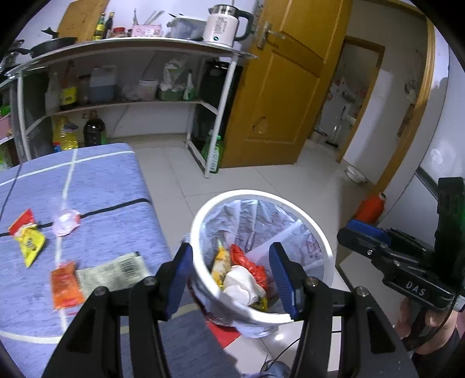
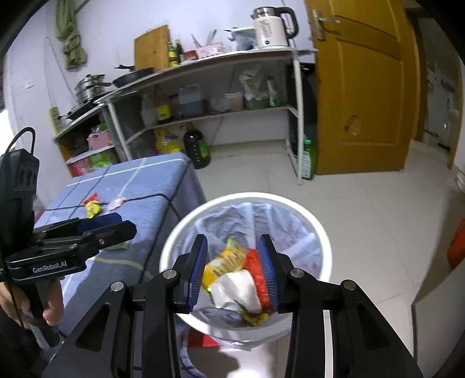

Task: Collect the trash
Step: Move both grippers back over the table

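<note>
Both grippers, left (image 1: 231, 279) and right (image 2: 232, 270), hang fingers wide, empty, over the bin rim (image 2: 180, 232).

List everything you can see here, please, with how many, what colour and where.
Round plastic bin: one, white, on floor beside the table, lined, holding wrappers.
Cloth-covered table: one, blue.
Yellow and red snack wrapper: one, on table.
Crumpled pink wrapper: one, on table.
Flat orange sachet: one, on table.
Silvery barcode wrapper: one, beside sachet.
Electric kettle: one, white, on shelf top.
Wooden door: one, yellow-brown.
Left tongs: black, blue pads, open above bin.
Right tongs: same, open above bin.
</note>
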`<state>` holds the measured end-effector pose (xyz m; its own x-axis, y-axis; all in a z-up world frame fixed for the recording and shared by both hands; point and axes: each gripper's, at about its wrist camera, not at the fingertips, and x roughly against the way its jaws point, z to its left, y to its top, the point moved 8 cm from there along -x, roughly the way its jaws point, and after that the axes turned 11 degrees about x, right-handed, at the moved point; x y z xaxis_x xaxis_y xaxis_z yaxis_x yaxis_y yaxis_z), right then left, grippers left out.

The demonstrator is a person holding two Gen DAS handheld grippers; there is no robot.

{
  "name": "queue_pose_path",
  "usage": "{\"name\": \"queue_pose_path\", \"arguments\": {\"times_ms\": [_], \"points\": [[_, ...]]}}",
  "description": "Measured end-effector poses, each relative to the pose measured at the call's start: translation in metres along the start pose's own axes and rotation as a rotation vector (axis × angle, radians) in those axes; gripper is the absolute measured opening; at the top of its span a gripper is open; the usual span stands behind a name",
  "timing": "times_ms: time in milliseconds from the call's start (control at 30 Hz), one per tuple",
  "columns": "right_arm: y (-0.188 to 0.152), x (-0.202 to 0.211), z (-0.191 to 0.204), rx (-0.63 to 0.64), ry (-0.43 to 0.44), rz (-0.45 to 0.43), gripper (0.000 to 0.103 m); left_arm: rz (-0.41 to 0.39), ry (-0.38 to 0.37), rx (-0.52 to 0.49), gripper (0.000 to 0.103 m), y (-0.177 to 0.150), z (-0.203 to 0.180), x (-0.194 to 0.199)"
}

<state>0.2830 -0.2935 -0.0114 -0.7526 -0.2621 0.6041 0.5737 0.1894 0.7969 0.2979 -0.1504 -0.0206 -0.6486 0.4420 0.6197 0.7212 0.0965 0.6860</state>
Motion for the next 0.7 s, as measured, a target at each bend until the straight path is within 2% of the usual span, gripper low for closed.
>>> {"name": "queue_pose_path", "arguments": {"times_ms": [333, 700], "points": [[0.017, -0.008, 0.049, 0.064, 0.080, -0.013, 0.038, -0.047, 0.068, 0.023, 0.057, -0.001, 0.040, 0.035], [0.029, -0.031, 0.113, 0.165, 0.180, -0.002, 0.038, -0.075, 0.160, 0.078, 0.057, -0.002, 0.106, 0.068]]}}
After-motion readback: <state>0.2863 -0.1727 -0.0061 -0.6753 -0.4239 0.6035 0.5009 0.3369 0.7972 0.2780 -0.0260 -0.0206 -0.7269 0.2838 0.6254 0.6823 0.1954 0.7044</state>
